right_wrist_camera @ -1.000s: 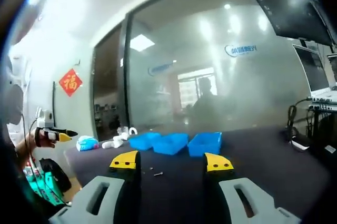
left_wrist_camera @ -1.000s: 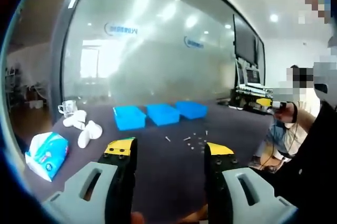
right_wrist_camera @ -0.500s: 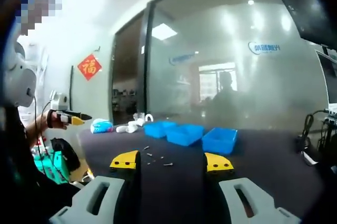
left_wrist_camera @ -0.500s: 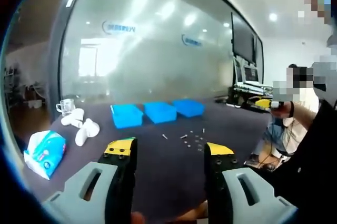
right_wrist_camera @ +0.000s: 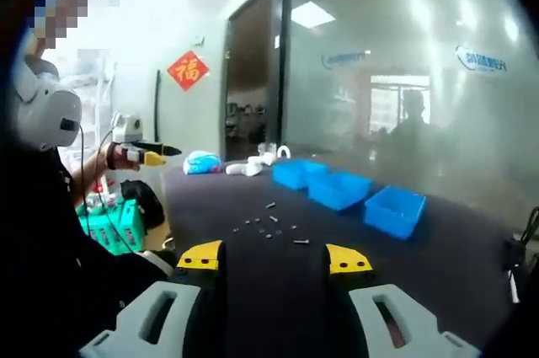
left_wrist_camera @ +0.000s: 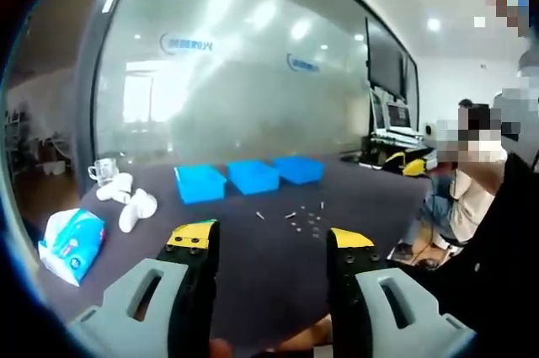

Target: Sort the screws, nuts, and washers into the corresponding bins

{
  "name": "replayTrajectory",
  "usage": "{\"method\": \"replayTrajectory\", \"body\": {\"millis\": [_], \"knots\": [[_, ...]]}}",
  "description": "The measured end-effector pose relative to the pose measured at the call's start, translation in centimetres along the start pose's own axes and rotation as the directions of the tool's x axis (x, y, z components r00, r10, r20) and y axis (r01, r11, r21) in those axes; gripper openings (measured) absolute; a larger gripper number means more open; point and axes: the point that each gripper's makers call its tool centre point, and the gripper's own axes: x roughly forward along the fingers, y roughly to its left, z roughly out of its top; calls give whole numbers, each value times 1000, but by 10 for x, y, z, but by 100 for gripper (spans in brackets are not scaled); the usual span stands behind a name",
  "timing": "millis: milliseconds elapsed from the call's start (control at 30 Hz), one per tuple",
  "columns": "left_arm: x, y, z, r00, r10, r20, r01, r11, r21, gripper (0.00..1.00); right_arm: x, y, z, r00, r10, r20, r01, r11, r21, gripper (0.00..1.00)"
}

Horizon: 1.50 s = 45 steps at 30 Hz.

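The small fasteners [left_wrist_camera: 305, 217] scattered on the dark surface [left_wrist_camera: 253, 248] are too tiny and blurred to sort screw from nut from washer. They lie just in front of the three blue bins [left_wrist_camera: 249, 178], apart from them. The left hand-held gripper [left_wrist_camera: 268, 240] hangs wide open, empty, touching nothing. The right hand-held gripper [right_wrist_camera: 274, 259] is wide open and empty too, above the surface.

Left gripper [left_wrist_camera: 269, 244]: jaws parted wide, yellow-tipped, nothing between them, held level above the table; it also appears at the left of the right gripper view, gripped in the person's hand [right_wrist_camera: 115, 154] with the arm extended. Right gripper [right_wrist_camera: 274, 257]: jaws likewise spread apart and empty, pointing forward. A dark sleeve [right_wrist_camera: 50, 232] fills that view's left side.
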Motion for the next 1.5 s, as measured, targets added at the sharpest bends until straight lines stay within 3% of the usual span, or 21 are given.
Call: {"method": "replayTrajectory", "body": {"millis": [200, 300, 533, 667, 1033, 1233, 1367, 1500], "knots": [[0, -7, -8, 1000, -18, -20, 18, 1000, 2, 49, 22, 4, 13, 991, 103, -81, -106, 994, -39, 39], [-1, -9, -10, 999, -24, -26, 24, 1000, 1, 49, 34, -4, 18, 988, 93, -124, -109, 986, -128, 36], [-3, -4, -11, 1000, -4, -20, 4, 1000, -13, 49, 63, -2, 30, 967, 156, -202, -191, 967, -168, 35], [-4, -2, -12, 1000, 1, -16, -2, 1000, -20, 49, 84, -2, 33, 944, 190, -268, -254, 940, -228, 34], [-10, 11, -16, 999, 32, 7, -32, 998, -48, 49, 136, 1, 32, 890, 239, -388, -353, 900, -256, 33], [-12, 15, -18, 999, 32, 4, -32, 998, -49, 49, 170, 1, 32, 870, 244, -428, -373, 894, -249, 29], [-12, 15, -18, 1000, 30, 8, -30, 998, -48, 49, 187, 2, 30, 846, 255, -467, -397, 887, -235, 29], [-12, 15, -21, 1000, 30, 6, -30, 998, -54, 49, 202, 5, 19, 807, 255, -533, -438, 864, -248, 28]]}}
